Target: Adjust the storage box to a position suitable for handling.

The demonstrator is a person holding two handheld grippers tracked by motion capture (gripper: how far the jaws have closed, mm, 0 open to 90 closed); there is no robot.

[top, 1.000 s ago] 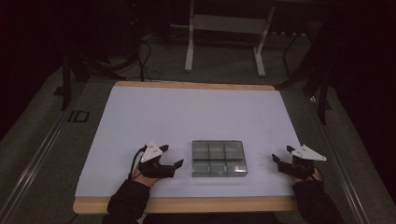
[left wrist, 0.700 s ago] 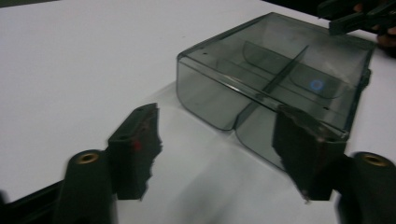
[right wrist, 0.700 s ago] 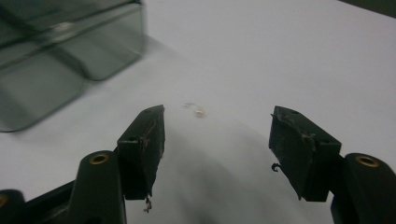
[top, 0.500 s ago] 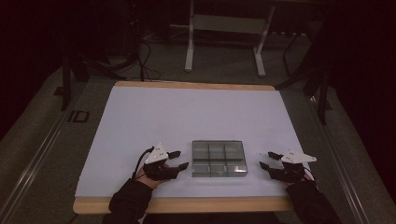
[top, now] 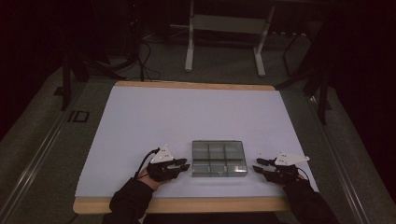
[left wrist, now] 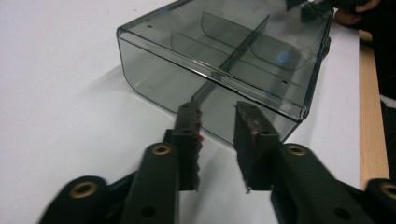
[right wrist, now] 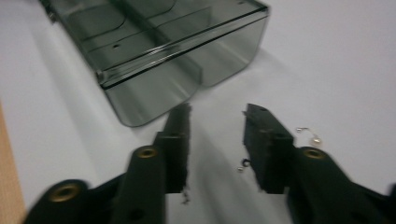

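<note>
A: Closing in on it: left tongs [left wrist: 217, 116] and right tongs [right wrist: 217, 116] have both just been narrowing, nothing gripped yet.

B: Yep, the smoky clear-plastic organizer tray [top: 218, 158] sits between them on the white counter [top: 187, 116]. Glossy, rounded corners, thin dividers. Next, I'd guess, pinch each end wall.

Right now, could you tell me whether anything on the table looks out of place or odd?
Mostly tidy: the smoky divided box sits square and flat on the white mat. The one oddity is a few tiny loose metal bits lying on the mat beside the right gripper, outside the box.
</note>
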